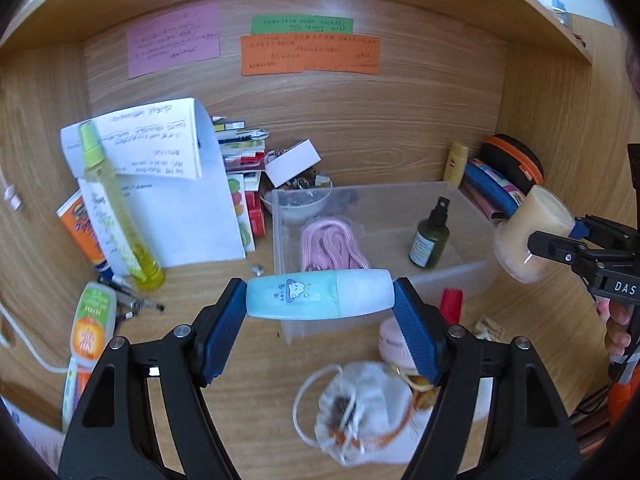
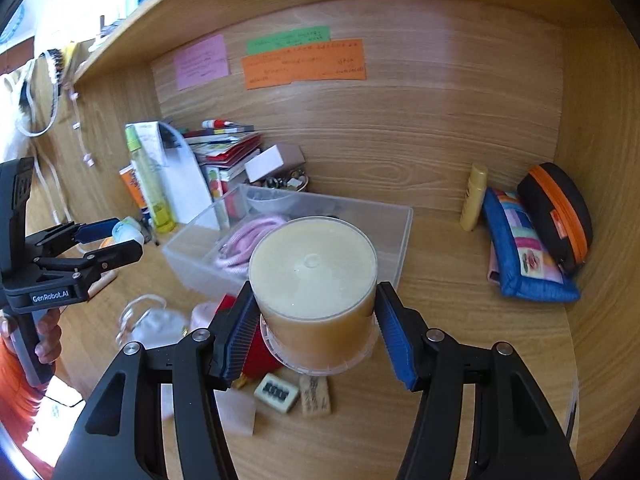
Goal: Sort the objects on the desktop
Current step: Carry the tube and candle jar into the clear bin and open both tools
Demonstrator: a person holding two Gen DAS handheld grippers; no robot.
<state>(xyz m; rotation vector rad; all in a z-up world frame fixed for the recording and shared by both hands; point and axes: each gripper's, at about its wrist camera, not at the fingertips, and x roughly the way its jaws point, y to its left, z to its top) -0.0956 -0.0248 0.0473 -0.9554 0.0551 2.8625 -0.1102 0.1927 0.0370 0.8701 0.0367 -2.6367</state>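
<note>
Black arms with blue pads fill the foreground of each wrist view. Between the pads of the left gripper lies a pale blue bottle, held crosswise by its 2 ends, with a small cloud drawing on its side. It hangs above the near wall of the clear plastic bin, which sits on the wooden desk.

Clamped on a cream-filled jar, the right gripper presses 1 pad against each side of it; the jar's clear rim faces the camera and its flat end points toward the bin. It is held in the air, nearer the camera than the bin's front wall.

Inside the bin rest a pink coiled cord and a dark green spray bottle, which stands upright. Left of the bin lean a tall yellow-green spray bottle and a white folded paper. Right of the bin, against the back wall, stand a small yellow bottle, a blue patchwork pouch and a black case with an orange zip. In front of the bin lies a white drawstring bag.
</note>
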